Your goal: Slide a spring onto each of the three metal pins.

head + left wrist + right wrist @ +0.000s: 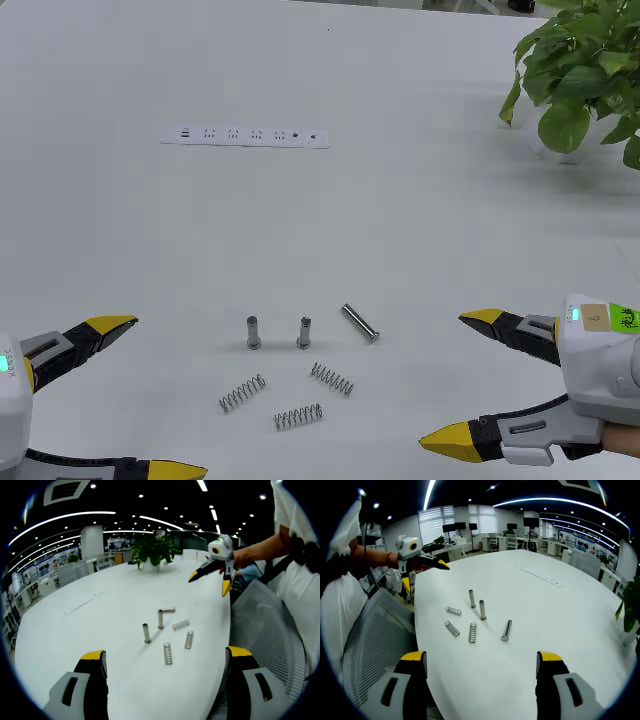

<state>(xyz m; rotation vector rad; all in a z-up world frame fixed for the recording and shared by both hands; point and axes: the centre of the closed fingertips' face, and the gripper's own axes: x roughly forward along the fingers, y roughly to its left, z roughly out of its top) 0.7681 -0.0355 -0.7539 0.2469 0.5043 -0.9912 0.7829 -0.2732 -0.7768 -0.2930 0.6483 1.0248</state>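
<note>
Reading left gripper as wide open with nothing in it; same for right gripper, wide open and empty. Can't see either one whole in the head view, with both cut off at the bottom edge. Counting three pins on the table, in a row between the two grippers, ahead of the tips, touched by neither. Logging first pin as upright, nearest the left gripper; second pin as upright just beside it; third pin as lying flat on the right gripper's side, wider end toward that gripper. Can't tell which end the upright two stand on. Seeing three springs loose on the table, back from the pins toward the gripper bodies, apart from every pin: first spring on the left gripper's side, second spring in the middle and farthest back, third spring near the flat pin. Can't count coils, too small. Spotting a socket strip far ahead of both grippers, markings too small to read. Spotting a plant far ahead of the right gripper, cut off by the frame edge, pot hard to make out against the white.
</note>
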